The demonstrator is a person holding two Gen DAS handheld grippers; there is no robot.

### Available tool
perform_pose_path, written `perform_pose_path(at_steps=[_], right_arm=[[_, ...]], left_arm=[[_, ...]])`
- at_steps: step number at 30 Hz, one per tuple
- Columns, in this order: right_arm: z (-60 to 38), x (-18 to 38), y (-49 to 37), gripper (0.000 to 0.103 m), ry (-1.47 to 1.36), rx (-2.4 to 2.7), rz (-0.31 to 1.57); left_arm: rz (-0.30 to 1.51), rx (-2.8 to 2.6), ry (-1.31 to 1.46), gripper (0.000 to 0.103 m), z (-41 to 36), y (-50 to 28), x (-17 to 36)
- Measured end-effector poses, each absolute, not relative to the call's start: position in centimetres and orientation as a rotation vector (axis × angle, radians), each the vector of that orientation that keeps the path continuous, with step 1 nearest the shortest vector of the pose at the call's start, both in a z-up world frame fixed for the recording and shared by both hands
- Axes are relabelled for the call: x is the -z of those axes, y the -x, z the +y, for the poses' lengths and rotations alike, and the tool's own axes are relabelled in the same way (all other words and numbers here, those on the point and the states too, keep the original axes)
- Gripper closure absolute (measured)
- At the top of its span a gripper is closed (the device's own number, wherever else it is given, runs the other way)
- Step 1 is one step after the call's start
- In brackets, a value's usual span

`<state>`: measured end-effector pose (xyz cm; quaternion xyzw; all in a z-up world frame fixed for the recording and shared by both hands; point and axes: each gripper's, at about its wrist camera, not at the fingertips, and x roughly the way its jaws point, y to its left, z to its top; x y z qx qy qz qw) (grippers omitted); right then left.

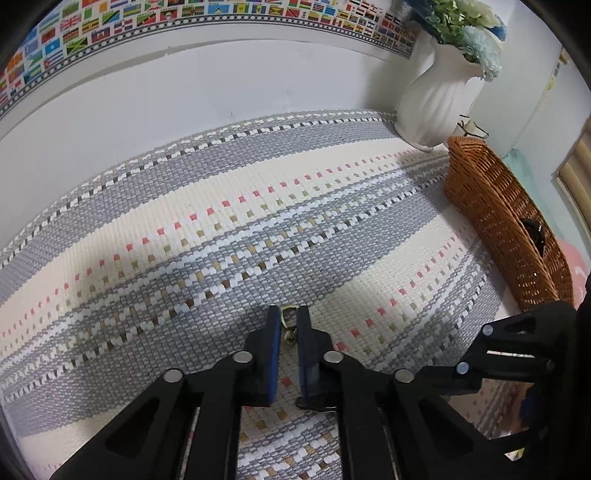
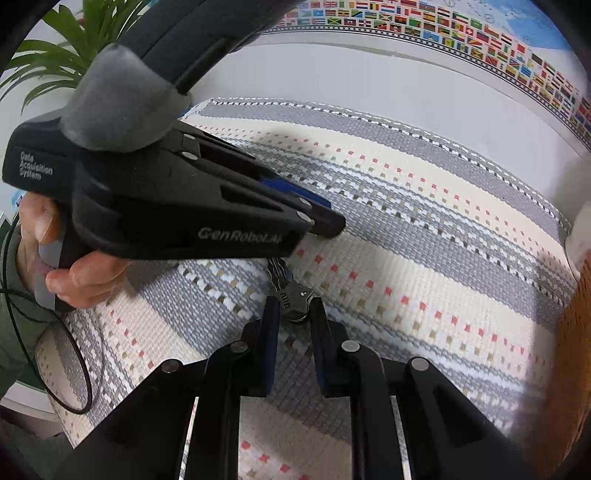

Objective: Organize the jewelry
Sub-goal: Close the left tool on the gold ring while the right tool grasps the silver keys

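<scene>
Between your two hand-held grippers, left (image 1: 289, 325) and right (image 2: 293, 310), both pinched shut on it, the bracelet (image 2: 290, 291) looks light, limp; grip its ends.

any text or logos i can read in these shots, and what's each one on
"Data Acquisition System": rear housing of the left tool.
"GenRobot.AI": side of that tool's arm; the last letters are cut off.
Flag border: only flags, no readable words.
Marking on the dark clasp: too blurred.

Bright even light, soft shadows, fisheye-warped edges
</scene>
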<state>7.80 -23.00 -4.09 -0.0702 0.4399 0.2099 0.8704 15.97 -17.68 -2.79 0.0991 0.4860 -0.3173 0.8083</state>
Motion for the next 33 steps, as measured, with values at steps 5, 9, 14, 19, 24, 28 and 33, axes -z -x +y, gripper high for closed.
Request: perform_pose_path(at_steps=[5,9,14,19,24,28,33], right_arm=[[-23.8,4.0,-7.6,0.085,0.127,-0.432,0.932],[-24.0,3.8,-7.8,0.084,0.113,-0.437,0.945],[-23.5,4.0,-8.5,0.079,0.136,-0.426,0.943],[-22.8,4.1,-9.0,0.078,0.161,-0.422,0.933],[-22.5,4.3,-8.5,0.085,0.206,-0.403,0.913],[-22.5,3.8,-7.0,0.085,0.218,-0.397,0.895],[-23.5,2.5,-4.9,0.085,0.192,-0.377,0.864]], left_arm=[[1.040,0.676,-0.202,0.096,-17.4,-16.1,2.8],[1.042,0.681,-0.194,0.096,-17.1,-16.1,2.8],[1.036,0.683,-0.202,0.096,-17.0,-16.0,2.7],[1.040,0.684,-0.192,0.096,-17.0,-16.0,2.7],[1.043,0.682,-0.185,0.096,-17.1,-16.0,2.7],[1.046,0.678,-0.168,0.098,-16.8,-16.1,2.6],[1.038,0.687,-0.143,0.099,-16.3,-15.7,1.9]])
